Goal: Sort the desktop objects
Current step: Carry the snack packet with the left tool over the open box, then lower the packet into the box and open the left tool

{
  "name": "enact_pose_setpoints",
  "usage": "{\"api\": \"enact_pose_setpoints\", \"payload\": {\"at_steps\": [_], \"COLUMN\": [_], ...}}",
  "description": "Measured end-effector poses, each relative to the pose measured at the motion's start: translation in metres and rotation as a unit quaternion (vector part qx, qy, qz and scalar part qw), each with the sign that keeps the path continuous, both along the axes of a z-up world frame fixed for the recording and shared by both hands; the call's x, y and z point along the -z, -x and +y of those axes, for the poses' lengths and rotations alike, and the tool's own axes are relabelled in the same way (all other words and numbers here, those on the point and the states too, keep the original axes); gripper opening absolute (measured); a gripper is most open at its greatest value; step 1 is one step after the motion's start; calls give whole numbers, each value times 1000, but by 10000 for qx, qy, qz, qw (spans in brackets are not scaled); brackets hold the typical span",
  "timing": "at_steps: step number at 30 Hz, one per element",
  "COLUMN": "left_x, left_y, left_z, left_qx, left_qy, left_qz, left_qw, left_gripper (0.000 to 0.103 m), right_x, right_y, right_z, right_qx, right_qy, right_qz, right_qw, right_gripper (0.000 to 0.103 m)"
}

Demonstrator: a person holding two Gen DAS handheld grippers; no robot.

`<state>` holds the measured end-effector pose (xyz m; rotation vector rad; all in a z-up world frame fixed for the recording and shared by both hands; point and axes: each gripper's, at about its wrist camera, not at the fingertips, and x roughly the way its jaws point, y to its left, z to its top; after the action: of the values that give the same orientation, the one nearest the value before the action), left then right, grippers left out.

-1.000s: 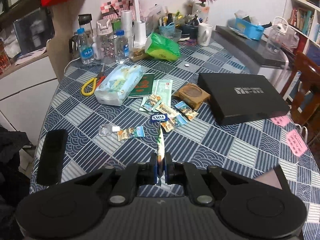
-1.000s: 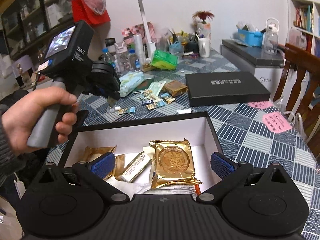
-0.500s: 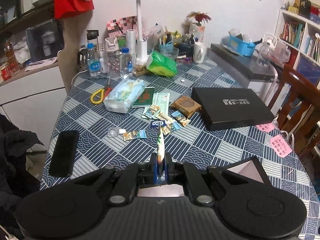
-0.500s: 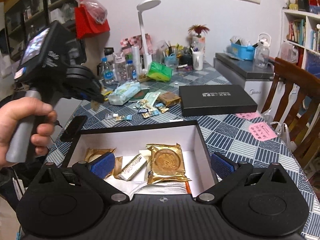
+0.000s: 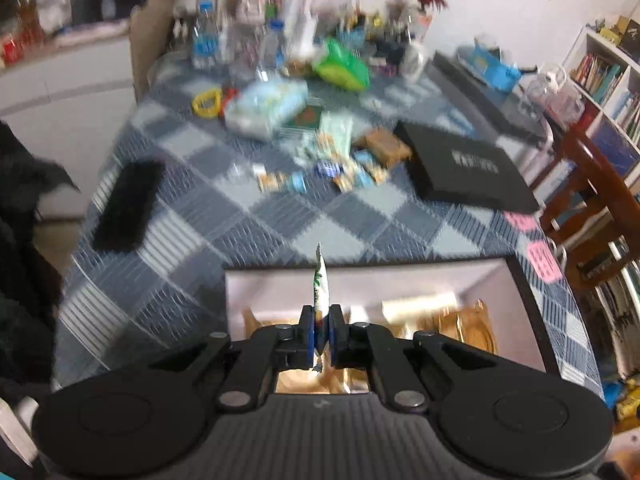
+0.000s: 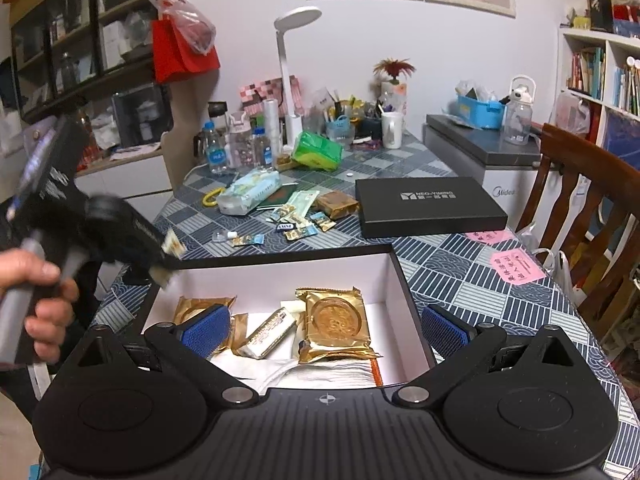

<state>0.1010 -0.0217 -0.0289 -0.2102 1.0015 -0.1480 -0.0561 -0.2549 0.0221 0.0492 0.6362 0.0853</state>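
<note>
Left gripper (image 5: 321, 338) pinches a small packet (image 5: 320, 292) over the open box (image 6: 404, 280); right gripper (image 6: 324, 328) gapes wide.

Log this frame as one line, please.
left gripper: shut on snack sachet, over open box | right gripper: open, empty, above box | small packets on table

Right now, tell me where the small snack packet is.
The small snack packet is clamped in the left gripper, held over the near-left corner of the open box, seen at the right-wrist view's left edge.
</note>
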Motion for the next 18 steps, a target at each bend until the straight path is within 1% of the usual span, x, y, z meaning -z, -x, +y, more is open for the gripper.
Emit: {"api": "enact_pose_setpoints", "payload": {"at_steps": [3, 9, 13, 15, 16, 17, 18], "left_x": [20, 50, 58, 57, 55, 53, 51], "left_y": [-6, -13, -14, -13, -14, -13, -13], "left_z": [-4, -1, 4, 5, 5, 5, 6], "left_qx": [-20, -133, -214, -200, -222, -244, -265], "left_qy": [20, 56, 97, 141, 101, 38, -28], "left_qz": [251, 602, 679, 649, 620, 565, 505], "left_qw": [9997, 9981, 9974, 9976, 9978, 9981, 9984], "left_gripper": [5, 5, 6, 6, 7, 14, 24], "right_x": [-1, 1, 4, 6, 7, 8, 8], "right_y": [0, 0, -2, -4, -5, -6, -7], "right_z": [2, 1, -2, -1, 0, 1, 2], "right_qx": [-9, 51, 102, 93, 77, 58, 32], "right_qy": [23, 55, 27, 31, 30, 29, 35], "right_qz": [-4, 44, 110, 141, 159, 175, 184], "right_qw": [10000, 10000, 9999, 9999, 9998, 9998, 9998], "right_gripper": [103, 103, 103, 103, 103, 103, 103]}}
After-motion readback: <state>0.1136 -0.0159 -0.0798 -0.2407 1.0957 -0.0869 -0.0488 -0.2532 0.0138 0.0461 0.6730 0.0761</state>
